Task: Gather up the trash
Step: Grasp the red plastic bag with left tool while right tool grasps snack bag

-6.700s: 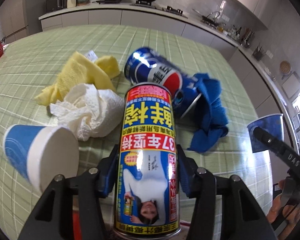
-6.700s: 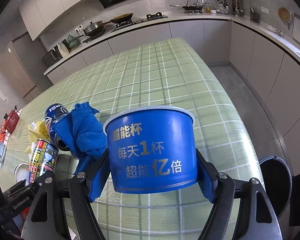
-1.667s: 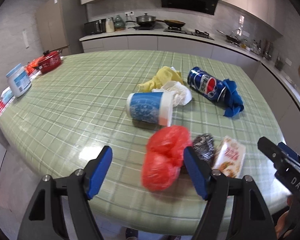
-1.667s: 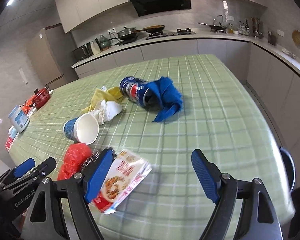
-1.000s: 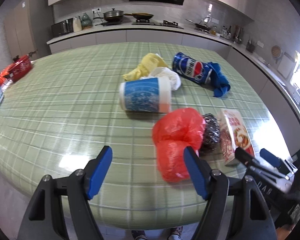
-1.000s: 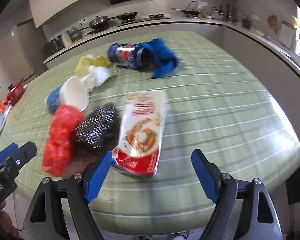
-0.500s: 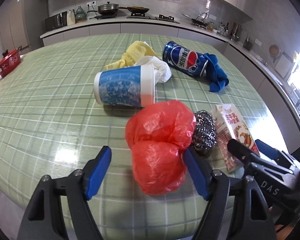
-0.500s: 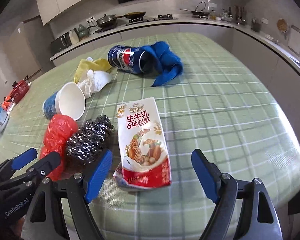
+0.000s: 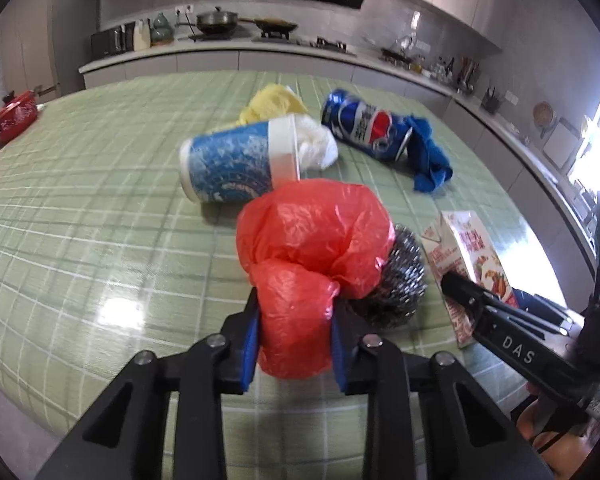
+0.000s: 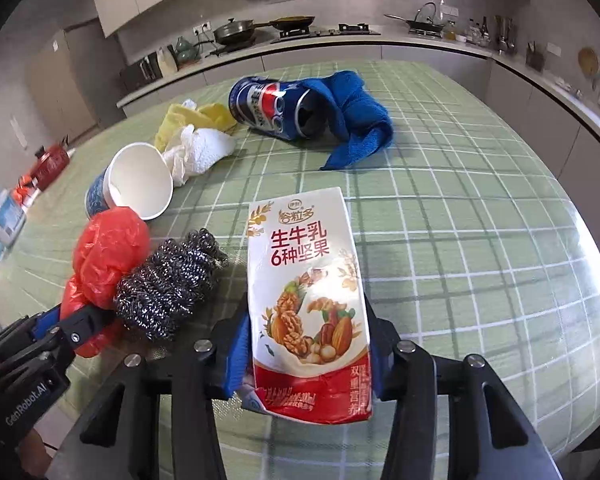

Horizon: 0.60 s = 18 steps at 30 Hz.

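Observation:
A crumpled red plastic bag (image 9: 312,232) lies near the front edge of the green checked table (image 9: 100,208). My left gripper (image 9: 296,320) has its jaws closing on the bag's near lobe, blue pads pressing both sides. A white and red milk carton (image 10: 304,264) lies flat to the right of it. My right gripper (image 10: 306,332) is closing on the carton's near end, pads against its edges. A steel wool scrubber (image 10: 168,284) sits between the bag and the carton, touching the bag.
Farther back lie a blue paper cup (image 9: 236,160) on its side, white tissue (image 9: 316,144), a yellow cloth (image 9: 272,104), a Pepsi can (image 9: 360,124) and a blue cloth (image 9: 428,156). A red pot (image 9: 16,116) stands at the far left; kitchen counters run behind.
Both grippers came forward and down over their targets. Their jaws went from wide apart to pressed on the red bag and the milk carton.

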Tool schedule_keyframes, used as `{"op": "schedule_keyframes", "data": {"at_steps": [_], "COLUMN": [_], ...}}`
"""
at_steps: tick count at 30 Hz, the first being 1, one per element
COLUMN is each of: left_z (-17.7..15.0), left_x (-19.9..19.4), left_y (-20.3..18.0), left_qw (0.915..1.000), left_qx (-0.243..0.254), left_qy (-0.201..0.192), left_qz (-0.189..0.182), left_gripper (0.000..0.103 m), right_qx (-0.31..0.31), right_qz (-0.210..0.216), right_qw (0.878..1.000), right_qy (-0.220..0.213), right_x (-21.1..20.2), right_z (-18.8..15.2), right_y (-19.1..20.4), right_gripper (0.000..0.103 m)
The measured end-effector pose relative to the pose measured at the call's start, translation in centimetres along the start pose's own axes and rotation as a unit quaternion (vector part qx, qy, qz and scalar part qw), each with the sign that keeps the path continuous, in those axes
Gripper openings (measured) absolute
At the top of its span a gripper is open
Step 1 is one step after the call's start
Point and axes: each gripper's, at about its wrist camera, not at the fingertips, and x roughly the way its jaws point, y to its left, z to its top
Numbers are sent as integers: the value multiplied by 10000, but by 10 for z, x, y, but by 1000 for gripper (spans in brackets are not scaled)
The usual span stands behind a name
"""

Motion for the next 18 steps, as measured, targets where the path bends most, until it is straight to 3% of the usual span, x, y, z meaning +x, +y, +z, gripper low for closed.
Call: {"op": "schedule_keyframes", "data": {"at_steps": [8,13,18], "left_z": [9,13,16], "left_x": [-46,-53,-47], "left_y": [-16,-54,-102], "left_qw": [9984,9978,9972], "left_qx": [-58,70,132], "left_qy": [-556,-636,-654], "left_qz": [6,-161,-346], "left_gripper": [30,30,30], "right_qx": [243,271,337], "right_qz": [197,263,170], "right_qw": [9989,9977,9964], "right_qy": [-363,-563,-756], "right_x": [-38,-66,-93], "right_z": [10,16,22], "right_y": [-22,-43,-91], "right_gripper": [50,50,50]}}
